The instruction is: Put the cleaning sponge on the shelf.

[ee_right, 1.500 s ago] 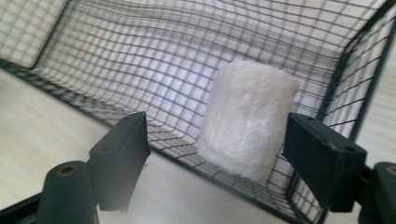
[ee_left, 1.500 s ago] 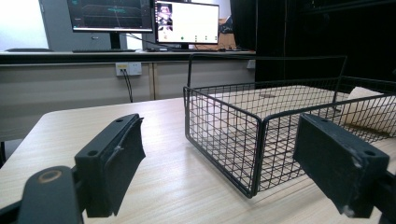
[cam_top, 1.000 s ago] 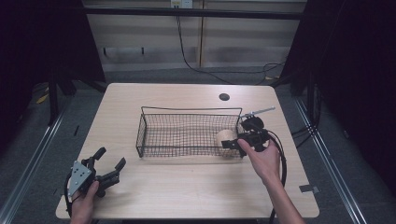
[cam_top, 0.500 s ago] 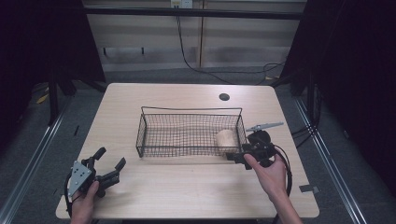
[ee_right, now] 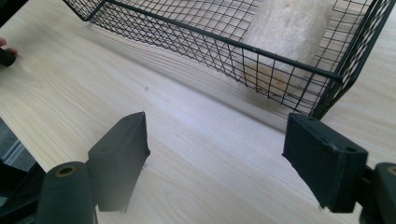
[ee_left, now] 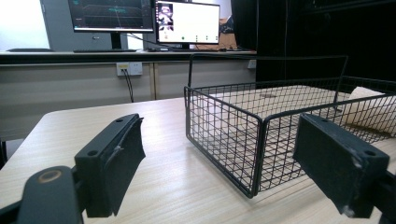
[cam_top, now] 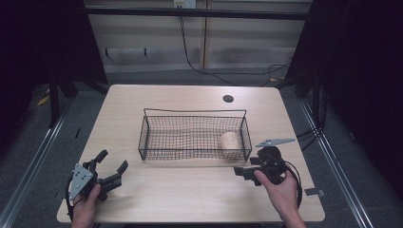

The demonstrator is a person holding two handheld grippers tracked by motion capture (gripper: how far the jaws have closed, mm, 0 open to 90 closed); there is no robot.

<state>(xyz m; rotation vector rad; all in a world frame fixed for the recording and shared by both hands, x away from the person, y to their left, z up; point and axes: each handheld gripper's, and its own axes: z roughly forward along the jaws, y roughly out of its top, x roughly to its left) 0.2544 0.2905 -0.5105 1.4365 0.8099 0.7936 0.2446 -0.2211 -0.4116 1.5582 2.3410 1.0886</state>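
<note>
Right gripper (cam_top: 243,172) pulled back from the basket (cam_top: 192,114) toward 6 o'clock; its jaws have been closing a bit, spread with nothing between. Left gripper (cam_top: 111,167) idle at 8, jaws spread. Roll (cam_top: 230,141) lies in the basket's 3 o'clock end. Risk: snagging mesh on re-entry.

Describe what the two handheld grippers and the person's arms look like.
Both tools are black. The left gripper has two broad, flat-faced black jaws with small round holes in them and carries a grey three-cornered plate dotted with screws. The right gripper has a rounded black body, a grey plate jutting from it and a black cable looping round the wrist. The forearms are bare, with no sleeves visible.
</note>
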